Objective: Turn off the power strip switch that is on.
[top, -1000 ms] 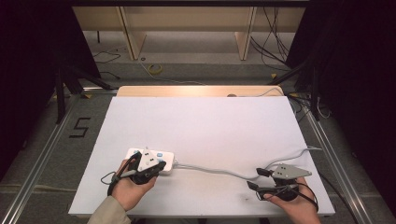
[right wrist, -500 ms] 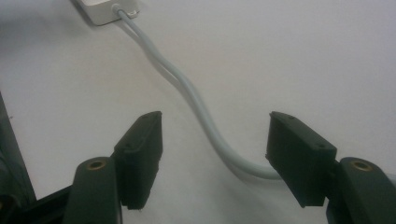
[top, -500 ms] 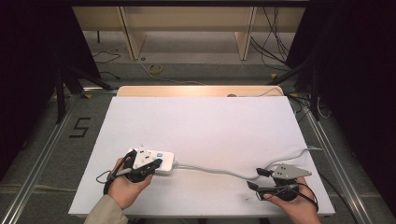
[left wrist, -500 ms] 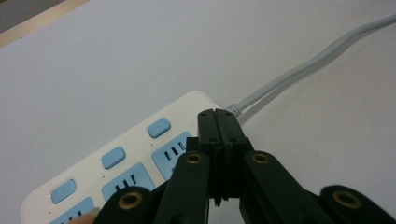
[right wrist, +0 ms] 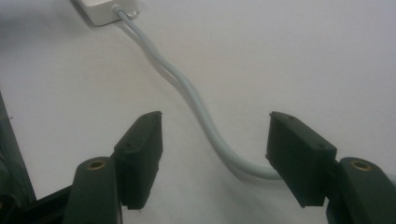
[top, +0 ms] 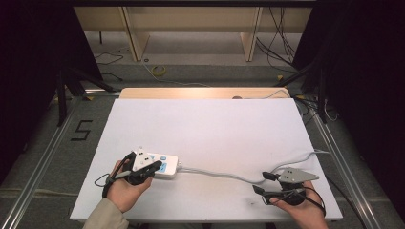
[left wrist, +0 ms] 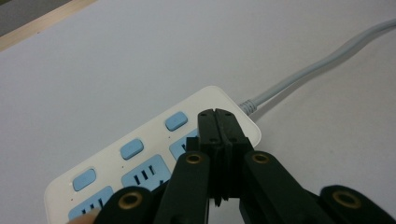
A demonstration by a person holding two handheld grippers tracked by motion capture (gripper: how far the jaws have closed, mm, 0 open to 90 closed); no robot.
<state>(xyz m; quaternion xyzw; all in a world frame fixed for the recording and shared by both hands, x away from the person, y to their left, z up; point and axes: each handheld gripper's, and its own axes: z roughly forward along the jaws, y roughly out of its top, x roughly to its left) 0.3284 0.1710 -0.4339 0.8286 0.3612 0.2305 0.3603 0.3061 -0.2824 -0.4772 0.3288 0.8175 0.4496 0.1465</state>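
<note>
A white power strip (top: 168, 163) with blue buttons and blue sockets (left wrist: 140, 140) lies at the front left of the white table (top: 205, 119). My left gripper (top: 155, 166) is shut with nothing between its jaws. Its tips (left wrist: 217, 122) are over the cable end of the strip; I cannot tell whether they touch it. The strip's grey cable (top: 215, 174) runs right across the table. At the front right, my right gripper (top: 262, 182) is open and rests low, and the cable (right wrist: 196, 100) lies on the table between its spread jaws (right wrist: 215, 151), apart from both pads.
The table's front edge is just below both hands. A wooden board (top: 200, 92) borders its far edge. The cable goes on past the right gripper toward the table's right edge (top: 310, 153). Metal rails (top: 43, 157) and floor cables flank the table.
My left hand has shifted slightly over the power strip. The right hand and the cable have not moved.
</note>
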